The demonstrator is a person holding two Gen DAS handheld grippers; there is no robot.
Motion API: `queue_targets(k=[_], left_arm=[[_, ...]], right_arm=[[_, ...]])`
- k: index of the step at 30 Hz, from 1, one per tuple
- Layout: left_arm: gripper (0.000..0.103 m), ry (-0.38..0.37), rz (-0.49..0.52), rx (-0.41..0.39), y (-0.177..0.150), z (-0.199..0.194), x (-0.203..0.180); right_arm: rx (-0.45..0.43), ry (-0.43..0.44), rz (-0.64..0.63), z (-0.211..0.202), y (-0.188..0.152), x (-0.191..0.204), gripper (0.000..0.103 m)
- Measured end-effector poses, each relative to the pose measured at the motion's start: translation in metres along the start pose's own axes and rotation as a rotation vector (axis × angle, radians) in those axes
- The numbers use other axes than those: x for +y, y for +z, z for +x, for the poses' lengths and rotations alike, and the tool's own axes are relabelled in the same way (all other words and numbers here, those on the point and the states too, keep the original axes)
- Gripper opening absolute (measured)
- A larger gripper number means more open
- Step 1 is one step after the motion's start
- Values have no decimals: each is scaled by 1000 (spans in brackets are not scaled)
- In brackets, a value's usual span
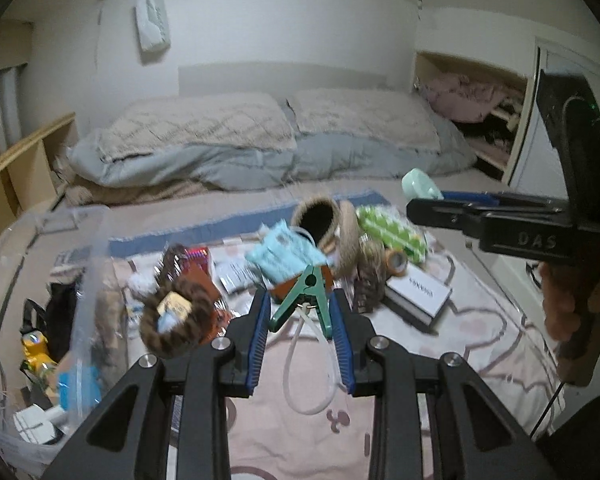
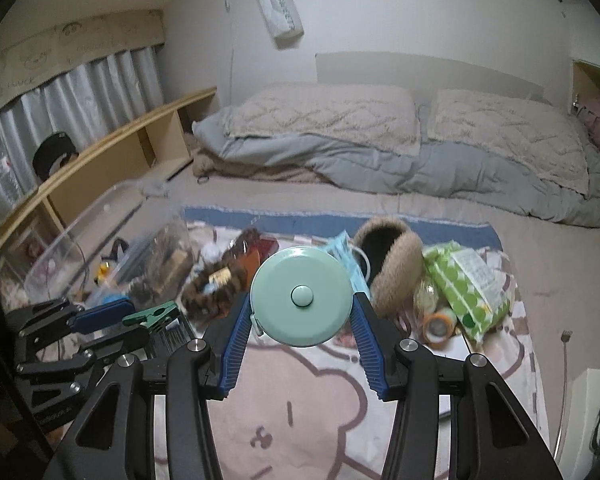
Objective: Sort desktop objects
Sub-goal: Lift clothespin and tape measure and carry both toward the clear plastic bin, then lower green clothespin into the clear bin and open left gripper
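Observation:
My left gripper (image 1: 299,305) is shut on a green clip (image 1: 306,290) whose white cord loop (image 1: 308,364) hangs below, above the pink blanket (image 1: 300,432). In the right wrist view that clip (image 2: 152,314) sticks out of the left gripper (image 2: 112,320) at the lower left. My right gripper (image 2: 301,303) is shut on a round mint-green tape measure (image 2: 296,276), pads pressed on both sides of its rim. In the left wrist view the right gripper (image 1: 440,205) reaches in from the right with the mint case (image 1: 420,185) at its tip. Both are lifted above the pile.
A clear plastic bin (image 2: 100,216) with several items stands at the left. On the blanket lie a brown braided ring (image 1: 176,320), a light-blue mask pack (image 1: 284,256), fur earmuffs (image 2: 396,264), a green dotted pack (image 2: 468,288), orange tape (image 2: 438,326) and a white box (image 1: 420,296). Pillows lie behind.

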State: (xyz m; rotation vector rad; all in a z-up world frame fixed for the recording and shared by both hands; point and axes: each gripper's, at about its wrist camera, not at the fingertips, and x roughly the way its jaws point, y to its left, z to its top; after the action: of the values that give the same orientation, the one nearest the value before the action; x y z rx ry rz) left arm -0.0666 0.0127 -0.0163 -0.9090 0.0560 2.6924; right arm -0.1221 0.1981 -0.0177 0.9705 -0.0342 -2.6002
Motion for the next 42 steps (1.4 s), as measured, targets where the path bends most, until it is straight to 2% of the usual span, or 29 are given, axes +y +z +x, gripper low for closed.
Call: queue_targets(k=[8, 14, 28, 37, 42], left_arm=[[30, 68, -67, -105, 22, -29, 22], [30, 140, -109, -148, 27, -45, 43], [30, 269, -207, -198, 22, -75, 96], [30, 340, -241, -201, 15, -81, 131], [30, 382, -256, -202, 6, -89, 153]], right_arm=[[-53, 29, 21, 4, 19, 23, 51], [-71, 72, -6, 8, 25, 47, 51], [-70, 178, -57, 25, 40, 106, 51], [-51, 188, -90, 47, 45, 140, 51], [-24, 229, -72, 64, 47, 155, 51]])
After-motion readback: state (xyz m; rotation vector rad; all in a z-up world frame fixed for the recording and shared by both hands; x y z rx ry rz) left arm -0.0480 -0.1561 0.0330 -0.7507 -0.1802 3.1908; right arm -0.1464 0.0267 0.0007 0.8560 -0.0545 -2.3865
